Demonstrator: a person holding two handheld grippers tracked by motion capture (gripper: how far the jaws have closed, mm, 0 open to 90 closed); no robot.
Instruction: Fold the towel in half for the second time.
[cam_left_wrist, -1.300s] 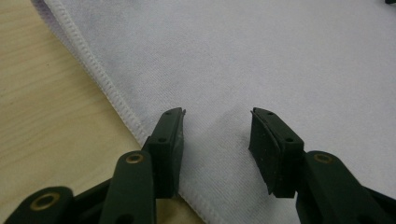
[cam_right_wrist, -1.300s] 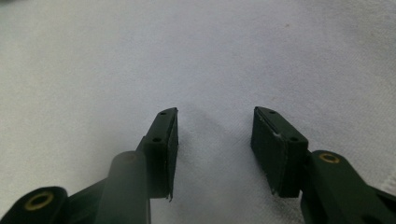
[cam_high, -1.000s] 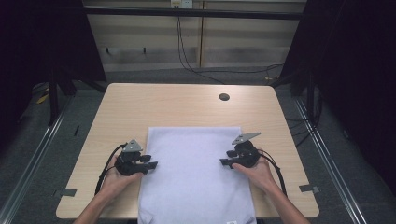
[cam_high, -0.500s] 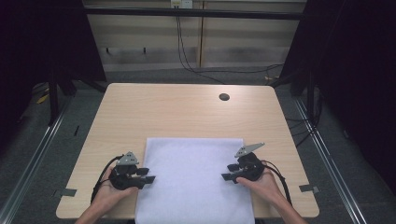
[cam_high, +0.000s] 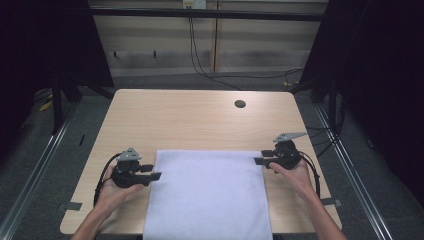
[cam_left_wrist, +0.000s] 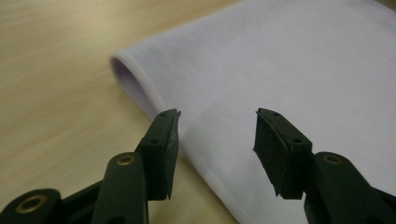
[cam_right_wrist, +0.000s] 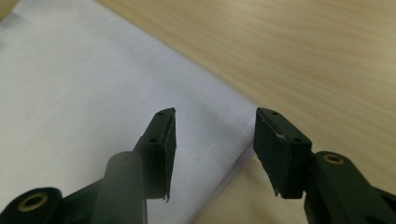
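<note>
Cloth (cam_high: 207, 195) lies flat on table (cam_high: 200, 120) — left gripper (cam_high: 152, 172) and right gripper (cam_high: 262, 157) at its side edges, jaws just opening, apart, nothing clamped.

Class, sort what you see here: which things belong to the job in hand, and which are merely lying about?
Belongs to the job:
white cloth, folded flat on the table
left gripper, open at the cloth's left edge
right gripper, open at its right edge

Lying about:
cables on the floor beyond the table
</note>
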